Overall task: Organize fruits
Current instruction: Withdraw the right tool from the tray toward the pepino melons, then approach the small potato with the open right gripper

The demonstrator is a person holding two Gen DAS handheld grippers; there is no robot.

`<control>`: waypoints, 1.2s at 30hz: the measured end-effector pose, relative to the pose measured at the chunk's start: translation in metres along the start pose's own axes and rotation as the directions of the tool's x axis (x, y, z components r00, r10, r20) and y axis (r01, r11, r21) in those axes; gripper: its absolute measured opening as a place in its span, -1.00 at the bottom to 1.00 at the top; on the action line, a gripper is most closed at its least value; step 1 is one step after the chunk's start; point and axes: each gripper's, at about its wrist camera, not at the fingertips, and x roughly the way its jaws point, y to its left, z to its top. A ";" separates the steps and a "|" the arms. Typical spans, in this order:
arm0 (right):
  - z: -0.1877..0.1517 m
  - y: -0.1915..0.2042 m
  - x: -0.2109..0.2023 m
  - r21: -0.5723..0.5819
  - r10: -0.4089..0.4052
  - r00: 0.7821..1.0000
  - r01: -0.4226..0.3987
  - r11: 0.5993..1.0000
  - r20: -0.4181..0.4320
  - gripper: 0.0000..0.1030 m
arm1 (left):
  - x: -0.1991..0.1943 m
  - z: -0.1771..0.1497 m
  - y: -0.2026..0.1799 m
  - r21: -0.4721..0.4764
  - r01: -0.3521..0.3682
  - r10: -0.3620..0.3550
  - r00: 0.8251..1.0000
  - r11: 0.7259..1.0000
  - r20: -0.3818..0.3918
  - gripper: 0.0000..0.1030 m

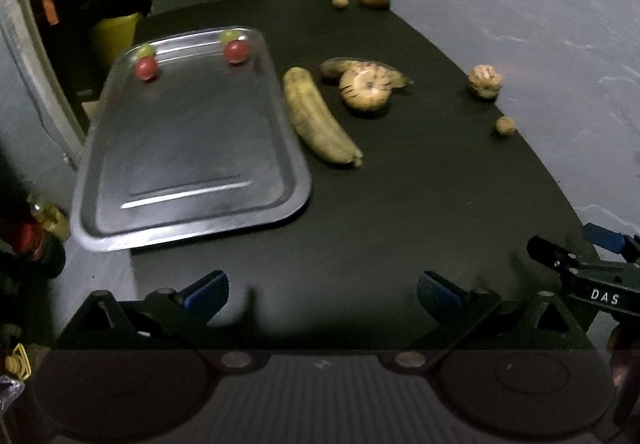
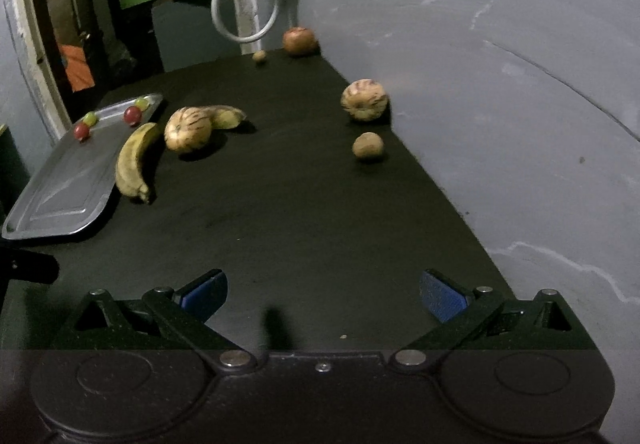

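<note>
Fruits lie scattered on the dark table, and only four small ones sit already in the metal tray: two red and two green, all at its far end. The banana is the nearest loose piece. It lies just beside the right edge of the tray, apart from it as far as I can judge, and its long axis runs from far-left to near-right, almost parallel to that edge.

Behind it rests a striped round fruit, touching a second, darker banana. Further right stands another striped fruit with a small brown round one near it, both close to the table's right edge. At the far end I see a reddish fruit and one more small brown ball.

My left gripper hovers low over the near edge of the table, fingers spread wide and holding nothing. My right gripper is the same, parted and empty. The banana is ahead and slightly left of my left gripper, but ahead and far to the left of my right one, so I judge the left hand is better placed. To take it, I should probably turn the fingers across its long axis.
</note>
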 end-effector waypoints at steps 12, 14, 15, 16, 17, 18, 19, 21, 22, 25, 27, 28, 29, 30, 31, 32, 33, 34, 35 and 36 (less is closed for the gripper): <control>0.002 -0.013 0.014 0.018 -0.010 1.000 0.010 1.000 -0.008 0.99 | 0.022 0.034 -0.030 0.048 0.015 -0.017 0.999 0.999 0.048 0.99; 0.006 -0.012 0.019 -0.002 -0.005 1.000 0.005 1.000 -0.013 0.98 | 0.027 0.042 -0.033 0.051 0.013 -0.017 0.998 0.999 0.062 0.99; 0.009 -0.011 0.022 -0.011 -0.003 1.000 0.003 1.000 -0.013 0.98 | 0.029 0.046 -0.034 0.055 0.014 -0.018 0.997 0.998 0.070 0.99; 0.012 -0.010 0.025 -0.018 0.001 1.000 -0.001 1.000 -0.010 0.98 | 0.031 0.050 -0.035 0.061 0.014 -0.019 0.997 0.998 0.077 0.99; 0.016 -0.009 0.028 -0.021 0.004 1.000 -0.005 1.000 -0.006 0.98 | 0.033 0.054 -0.036 0.065 0.011 -0.016 0.996 0.998 0.085 0.99; 0.020 -0.009 0.031 -0.021 0.008 1.000 -0.008 1.000 -0.001 0.99 | 0.035 0.059 -0.036 0.067 0.007 -0.013 0.996 0.998 0.091 0.99; 0.023 -0.009 0.035 -0.019 0.009 1.000 -0.009 1.000 0.005 0.98 | 0.037 0.063 -0.036 0.066 0.002 -0.009 0.995 0.998 0.097 0.99; 0.031 -0.010 0.042 -0.006 0.007 1.000 -0.007 1.000 0.016 0.99 | 0.042 0.072 -0.037 0.055 -0.003 -0.003 0.994 0.998 0.113 0.99; 0.035 -0.010 0.047 0.004 0.007 1.000 -0.007 1.000 0.020 0.99 | 0.044 0.076 -0.038 0.049 -0.003 -0.003 0.993 0.999 0.121 0.99; 0.046 -0.012 0.061 0.026 -0.001 1.000 0.000 1.000 0.025 0.98 | 0.050 0.089 -0.041 0.044 -0.005 -0.001 0.989 0.999 0.145 0.99; 0.051 -0.013 0.071 0.039 0.005 1.000 -0.006 0.999 0.029 0.98 | 0.053 0.096 -0.045 0.047 -0.014 0.006 0.984 0.999 0.177 0.99; 0.052 -0.013 0.074 0.037 0.003 1.000 -0.004 0.999 0.030 0.97 | 0.055 0.098 -0.047 0.050 -0.024 0.013 0.980 0.998 0.200 0.99; 0.054 -0.012 0.078 0.030 -0.002 1.000 0.001 1.000 0.031 0.96 | 0.057 0.101 -0.049 0.055 -0.032 0.019 0.975 0.998 0.221 0.99; 0.056 -0.011 0.083 0.022 -0.001 1.000 0.000 1.000 0.031 0.95 | 0.060 0.104 -0.052 0.062 -0.039 0.023 0.972 0.997 0.233 0.99; 0.058 -0.011 0.087 0.019 0.004 0.999 -0.005 1.000 0.033 0.95 | 0.064 0.108 -0.053 0.067 -0.043 0.026 0.970 0.997 0.240 0.99; 0.059 -0.011 0.089 0.017 0.006 0.999 -0.007 1.000 0.035 0.95 | 0.068 0.110 -0.055 0.070 -0.043 0.025 0.969 0.997 0.247 0.99; 0.061 -0.012 0.093 0.016 0.005 0.999 -0.005 1.000 0.037 0.93 | 0.071 0.113 -0.056 0.072 -0.041 0.022 0.968 0.997 0.250 0.99; 0.063 -0.012 0.096 0.018 0.003 0.999 -0.004 1.000 0.038 0.90 | 0.075 0.116 -0.057 0.072 -0.037 0.018 0.968 0.997 0.251 0.99; 0.064 -0.013 0.099 0.021 0.001 0.999 -0.002 1.000 0.038 0.89 | 0.078 0.118 -0.058 0.072 -0.032 0.013 0.968 0.997 0.250 0.99; 0.067 -0.014 0.103 0.026 -0.002 0.999 0.000 1.000 0.040 0.88 | 0.082 0.120 -0.058 0.072 -0.027 0.009 0.968 0.997 0.249 0.99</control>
